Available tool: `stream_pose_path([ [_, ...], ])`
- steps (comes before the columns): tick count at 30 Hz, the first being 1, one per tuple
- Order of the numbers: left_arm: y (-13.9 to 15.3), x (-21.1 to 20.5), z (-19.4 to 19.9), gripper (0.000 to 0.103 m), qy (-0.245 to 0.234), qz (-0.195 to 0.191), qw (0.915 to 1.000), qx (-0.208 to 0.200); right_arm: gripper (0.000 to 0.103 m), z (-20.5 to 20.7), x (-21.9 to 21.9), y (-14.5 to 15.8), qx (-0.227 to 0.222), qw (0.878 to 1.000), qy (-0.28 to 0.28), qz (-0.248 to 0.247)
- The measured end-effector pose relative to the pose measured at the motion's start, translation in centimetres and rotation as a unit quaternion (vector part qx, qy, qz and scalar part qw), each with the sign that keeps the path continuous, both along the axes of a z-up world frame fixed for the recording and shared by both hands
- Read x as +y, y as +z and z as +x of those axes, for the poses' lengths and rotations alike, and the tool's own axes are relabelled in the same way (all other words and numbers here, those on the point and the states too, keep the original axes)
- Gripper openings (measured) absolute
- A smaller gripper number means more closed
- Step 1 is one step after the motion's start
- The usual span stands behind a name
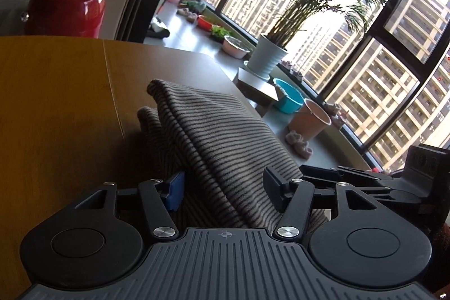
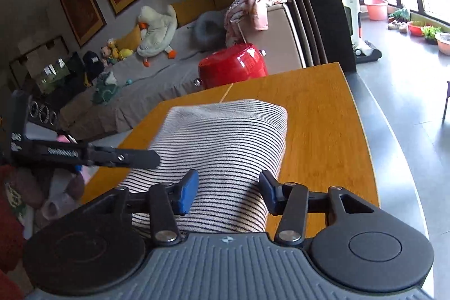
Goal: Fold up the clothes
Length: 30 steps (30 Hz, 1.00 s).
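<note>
A striped garment, pale with thin dark stripes, lies folded in a bundle on the wooden table [image 1: 56,92]. In the left wrist view the garment [image 1: 219,137] runs forward from between the fingers of my left gripper [image 1: 225,189], which is open with its jaws wide on either side of the cloth. In the right wrist view the same garment [image 2: 225,142] lies between the fingers of my right gripper [image 2: 227,193], also open. The left gripper [image 2: 84,155] shows at the left of the right wrist view, and the right gripper [image 1: 365,179] at the right of the left wrist view.
The table's edges [image 2: 362,131] are close on the right and the left. A red stool [image 2: 233,65] stands beyond the far edge, before a sofa [image 2: 168,47] with toys and clothes. A window sill [image 1: 281,92] holds plant pots and bowls.
</note>
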<state>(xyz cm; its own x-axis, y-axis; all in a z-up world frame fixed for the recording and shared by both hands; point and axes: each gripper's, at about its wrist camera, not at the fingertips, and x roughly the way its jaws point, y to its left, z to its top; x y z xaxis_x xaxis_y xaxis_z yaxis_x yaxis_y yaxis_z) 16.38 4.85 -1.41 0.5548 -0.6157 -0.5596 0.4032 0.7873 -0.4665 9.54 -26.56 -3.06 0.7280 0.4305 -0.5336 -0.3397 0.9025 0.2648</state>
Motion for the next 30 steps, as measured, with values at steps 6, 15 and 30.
stream_pose_path([
  [6,-0.5,2.0,-1.1,0.063,0.016,0.004,0.9998,0.012,0.063,-1.8,1.5,1.0,-0.045,0.996,0.011,-0.078],
  [15,-0.9,4.7,-2.3,0.053,0.030,-0.013,0.9993,0.017,0.079,-5.5,5.7,4.0,-0.102,0.982,0.132,-0.086],
  [30,-2.7,0.6,-2.0,0.042,-0.048,-0.017,0.9982,0.032,0.012,-2.1,6.2,6.9,-0.081,0.983,0.150,0.064],
])
